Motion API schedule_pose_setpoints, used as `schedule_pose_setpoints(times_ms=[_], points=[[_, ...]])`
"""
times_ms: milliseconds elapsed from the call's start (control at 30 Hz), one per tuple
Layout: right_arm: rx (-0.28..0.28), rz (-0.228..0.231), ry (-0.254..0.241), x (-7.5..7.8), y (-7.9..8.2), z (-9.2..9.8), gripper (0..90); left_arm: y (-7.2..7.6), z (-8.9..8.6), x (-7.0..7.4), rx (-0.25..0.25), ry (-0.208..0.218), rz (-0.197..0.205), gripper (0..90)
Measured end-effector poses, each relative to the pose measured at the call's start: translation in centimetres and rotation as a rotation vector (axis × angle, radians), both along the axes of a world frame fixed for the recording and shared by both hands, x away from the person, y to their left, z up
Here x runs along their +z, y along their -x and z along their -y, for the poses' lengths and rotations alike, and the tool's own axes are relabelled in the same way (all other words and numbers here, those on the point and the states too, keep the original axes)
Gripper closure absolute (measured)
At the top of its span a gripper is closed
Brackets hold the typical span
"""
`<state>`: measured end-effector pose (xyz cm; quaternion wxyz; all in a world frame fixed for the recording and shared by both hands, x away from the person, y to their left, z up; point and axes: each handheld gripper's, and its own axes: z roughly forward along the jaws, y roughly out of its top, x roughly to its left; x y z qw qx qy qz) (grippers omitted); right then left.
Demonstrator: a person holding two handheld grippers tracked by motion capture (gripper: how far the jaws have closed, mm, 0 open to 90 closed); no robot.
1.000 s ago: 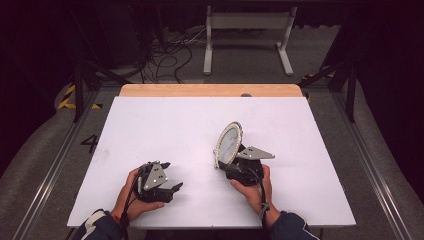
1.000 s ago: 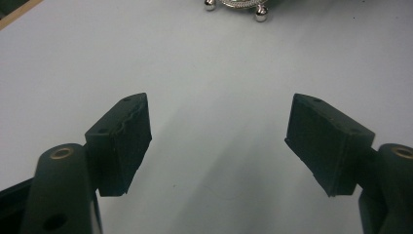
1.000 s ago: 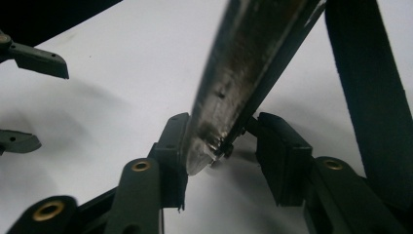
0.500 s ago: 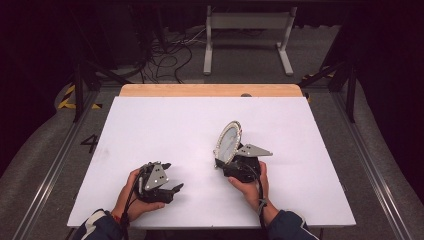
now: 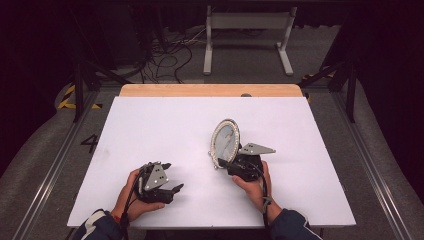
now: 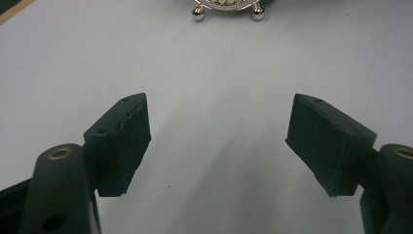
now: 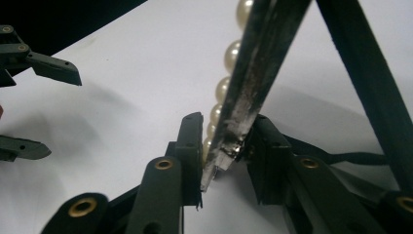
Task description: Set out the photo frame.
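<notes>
I have the white-topped bench in front of me, and the one thing on it that matters is the oval picture frame with a pearl-beaded silver rim, standing tilted right of the bench's middle, just ahead of my right hand. From the left gripper view I can see its two small silver ball feet resting on the white surface.

What has just changed is my right gripper: its jaws have just been closing, and the frame's lower edge now sits between them. In the right gripper view the pearl rim lies against the left pad and the worn metal edge runs down to the right pad, so I read this as a grip taken, though the contact on the right pad is partly shadowed. That would mean the frame is now mine to lift or reposition.

My left gripper rests low at the near left of the bench, jaws standing wide apart with nothing between them.
</notes>
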<state>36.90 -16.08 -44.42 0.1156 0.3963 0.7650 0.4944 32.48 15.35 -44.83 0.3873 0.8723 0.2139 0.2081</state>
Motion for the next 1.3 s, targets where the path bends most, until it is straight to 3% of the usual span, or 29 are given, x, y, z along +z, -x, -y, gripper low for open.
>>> schedule_pose_setpoints(times_ms=[233,467,567,667,833,1300], points=[[0.015,-0.003,0.008,0.1,0.1,0.2,70.7,0.0,0.0,0.0,-0.008,0.001,0.001,24.4],[0.014,-0.001,0.023,-0.1,0.2,-0.5,59.6,0.1,0.1,0.0,-0.004,0.004,-0.002,23.9],[0.01,-0.011,0.018,-0.5,0.0,-0.7,59.5,0.0,0.1,-0.1,-0.005,0.0,-0.007,23.7],[0.01,-0.018,0.014,-0.7,0.0,-1.0,61.1,0.0,0.3,-0.1,-0.008,-0.002,-0.008,23.6],[0.001,-0.027,0.033,-1.1,-0.3,-0.9,72.1,0.0,0.3,-0.1,-0.008,-0.001,-0.008,23.6],[0.056,-0.053,0.052,-0.8,-0.3,-0.3,74.2,0.0,0.3,-0.1,-0.013,-0.004,-0.009,23.4]])
